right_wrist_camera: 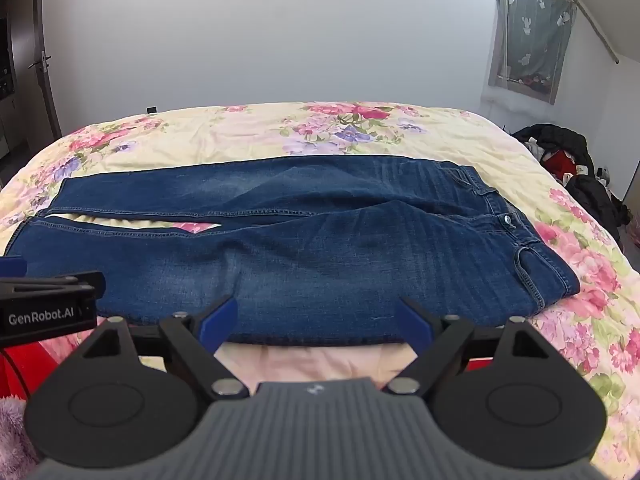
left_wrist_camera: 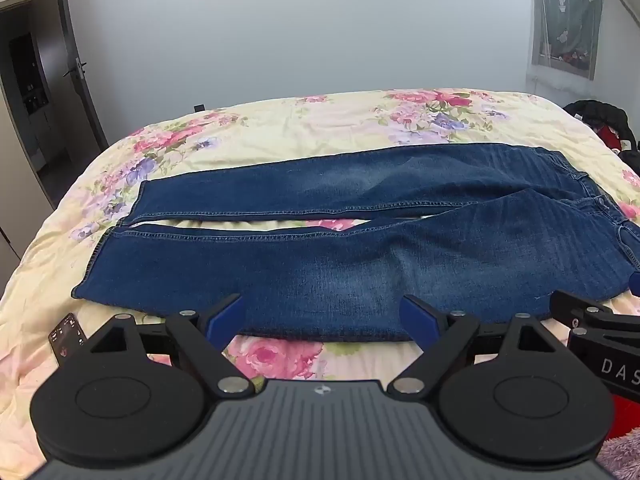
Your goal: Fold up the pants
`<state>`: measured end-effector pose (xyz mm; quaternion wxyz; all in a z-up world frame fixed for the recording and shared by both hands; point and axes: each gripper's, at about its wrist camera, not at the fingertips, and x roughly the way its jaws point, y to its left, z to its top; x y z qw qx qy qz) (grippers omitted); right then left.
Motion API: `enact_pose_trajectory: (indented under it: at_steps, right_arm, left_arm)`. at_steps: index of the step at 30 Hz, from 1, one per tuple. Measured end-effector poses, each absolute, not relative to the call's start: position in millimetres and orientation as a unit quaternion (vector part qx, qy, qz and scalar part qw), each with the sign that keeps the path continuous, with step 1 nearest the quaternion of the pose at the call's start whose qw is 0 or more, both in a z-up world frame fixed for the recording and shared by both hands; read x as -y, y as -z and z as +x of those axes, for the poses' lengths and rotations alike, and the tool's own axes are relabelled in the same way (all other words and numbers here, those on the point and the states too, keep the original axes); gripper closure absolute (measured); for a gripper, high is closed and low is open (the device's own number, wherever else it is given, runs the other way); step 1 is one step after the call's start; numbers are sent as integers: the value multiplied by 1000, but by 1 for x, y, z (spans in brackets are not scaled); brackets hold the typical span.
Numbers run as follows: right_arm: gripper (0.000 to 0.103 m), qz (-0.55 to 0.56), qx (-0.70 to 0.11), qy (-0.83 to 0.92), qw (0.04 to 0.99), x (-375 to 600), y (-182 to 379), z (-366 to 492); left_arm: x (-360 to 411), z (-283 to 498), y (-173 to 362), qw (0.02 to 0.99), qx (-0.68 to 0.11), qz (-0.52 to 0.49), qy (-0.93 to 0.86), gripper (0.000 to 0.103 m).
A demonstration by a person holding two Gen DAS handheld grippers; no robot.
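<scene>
A pair of blue jeans (left_wrist_camera: 340,256) lies flat across the bed, waistband to the right, leg hems to the left, the two legs slightly apart. It also shows in the right wrist view (right_wrist_camera: 304,248). My left gripper (left_wrist_camera: 322,316) is open and empty, its blue fingertips over the near leg's lower edge. My right gripper (right_wrist_camera: 316,318) is open and empty over the near edge of the thigh part. The right gripper also shows at the right edge of the left wrist view (left_wrist_camera: 592,320), and the left gripper at the left edge of the right wrist view (right_wrist_camera: 48,300).
The bed has a yellow floral quilt (left_wrist_camera: 328,128). A black phone (left_wrist_camera: 68,334) lies on the quilt near the left front. Dark clothes (right_wrist_camera: 568,160) are piled beside the bed at the right. A grey wall stands behind, a door (left_wrist_camera: 44,92) at the left.
</scene>
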<state>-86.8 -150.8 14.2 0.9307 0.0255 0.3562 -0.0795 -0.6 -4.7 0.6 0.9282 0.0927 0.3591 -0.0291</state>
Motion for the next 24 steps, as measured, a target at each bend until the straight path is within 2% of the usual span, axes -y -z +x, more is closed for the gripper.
enact_pose_trajectory:
  at_steps: [24]
  right_arm:
    - [21, 32, -362, 67, 929, 146, -11, -94]
  left_arm:
    - [-5, -5, 1, 929, -363, 67, 33, 2]
